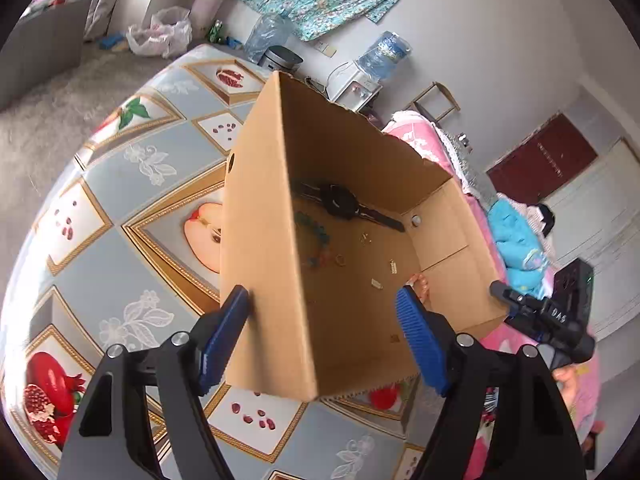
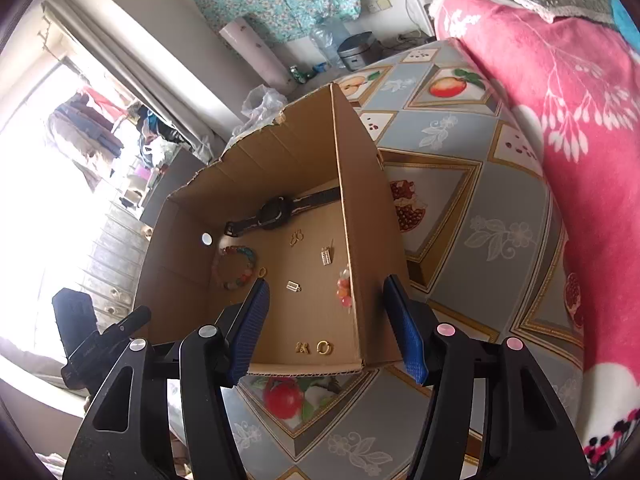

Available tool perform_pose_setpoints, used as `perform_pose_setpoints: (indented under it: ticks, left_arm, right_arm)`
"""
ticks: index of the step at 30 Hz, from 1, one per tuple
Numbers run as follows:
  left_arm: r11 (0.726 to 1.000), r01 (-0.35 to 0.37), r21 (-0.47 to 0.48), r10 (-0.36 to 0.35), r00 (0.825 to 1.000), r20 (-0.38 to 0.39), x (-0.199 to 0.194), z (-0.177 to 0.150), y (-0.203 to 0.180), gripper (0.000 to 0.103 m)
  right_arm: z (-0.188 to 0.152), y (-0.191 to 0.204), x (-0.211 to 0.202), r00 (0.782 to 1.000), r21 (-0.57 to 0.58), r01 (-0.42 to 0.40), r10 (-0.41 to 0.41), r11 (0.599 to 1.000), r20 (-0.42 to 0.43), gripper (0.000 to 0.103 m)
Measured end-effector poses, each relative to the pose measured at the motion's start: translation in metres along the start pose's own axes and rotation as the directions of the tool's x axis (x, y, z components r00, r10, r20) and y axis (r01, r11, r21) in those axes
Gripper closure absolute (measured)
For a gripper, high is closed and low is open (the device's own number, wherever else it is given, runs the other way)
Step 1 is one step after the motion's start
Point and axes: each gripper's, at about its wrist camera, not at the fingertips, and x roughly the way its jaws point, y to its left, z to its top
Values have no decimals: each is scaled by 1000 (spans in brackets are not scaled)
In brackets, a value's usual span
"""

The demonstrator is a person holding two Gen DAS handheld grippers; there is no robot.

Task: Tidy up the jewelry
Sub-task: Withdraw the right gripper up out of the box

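Both grippers, left and right, straddling opposite box walls, jaws apart, pads clear. Inside box: watch, bracelet, charms.

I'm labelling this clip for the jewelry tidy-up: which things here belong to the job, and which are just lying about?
Job:
open brown cardboard box
black wristwatch
multicoloured bead bracelet
orange bead cluster
small gold ring
small gold charms

Lying about:
pink floral blanket
blue water jug
crumpled clear plastic bag
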Motion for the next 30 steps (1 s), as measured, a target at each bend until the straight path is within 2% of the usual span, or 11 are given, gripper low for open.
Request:
perform_pose_setpoints:
  ticks: [6,17,26,27,29,30]
  left_arm:
    - [999,-40,28,40,999,0,-9,-15,-13,30]
    - [999,-20,45,21,999,-35,-35,-58,-22,30]
    - [995,-31,90,33,999,-15,-51,-86,-27,30]
    - [994,-41,103,42,999,-7,-52,-87,-28,28]
    - [978,-152,144,147,988,45,-57,-90,-34,28]
    - [962,-211,174,199,976,86,-62,-92,-40,28]
  right_arm:
    - [-8,4,-5,1000,-13,15,-15,1000,-1,46]
    - [-69,-3,-37,998,10,44,-44,999,46,46]
    - [-97,-2,-51,994,29,58,-61,998,91,46]
    - [-98,-3,-51,994,29,62,-64,998,94,46]
    - [-98,-5,-53,992,51,70,-75,996,104,45]
    - [-99,-4,-56,989,53,82,-88,995,117,45]
